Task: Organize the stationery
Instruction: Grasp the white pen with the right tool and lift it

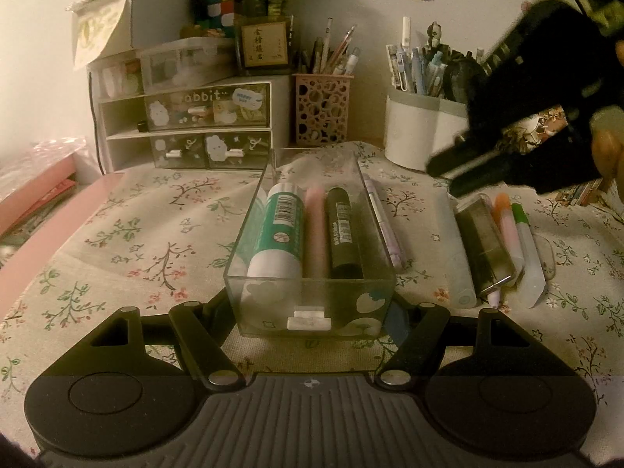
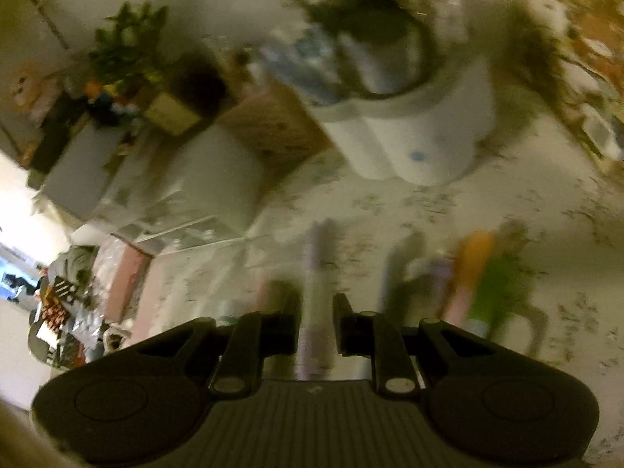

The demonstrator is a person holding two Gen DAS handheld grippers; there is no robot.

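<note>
A clear plastic drawer (image 1: 312, 312) sits on the floral cloth, held between the fingers of my left gripper (image 1: 312, 321). It holds a green-and-white glue stick (image 1: 279, 230), a pink pen (image 1: 315, 234) and a dark marker (image 1: 343, 234). A lilac pen (image 1: 384, 222) lies along its right wall. My right gripper (image 1: 452, 173) hovers at the upper right, above loose pens (image 1: 511, 234). In the blurred right wrist view its fingers (image 2: 316, 323) are close together either side of a lilac pen (image 2: 318, 273); contact is unclear.
A white drawer cabinet (image 1: 187, 124) stands at the back left. A pink lattice pen cup (image 1: 321, 109) and a white pen holder (image 1: 421, 128) stand behind the drawer. A clear case (image 1: 485, 245) and a white knife-shaped tool (image 1: 530, 269) lie right.
</note>
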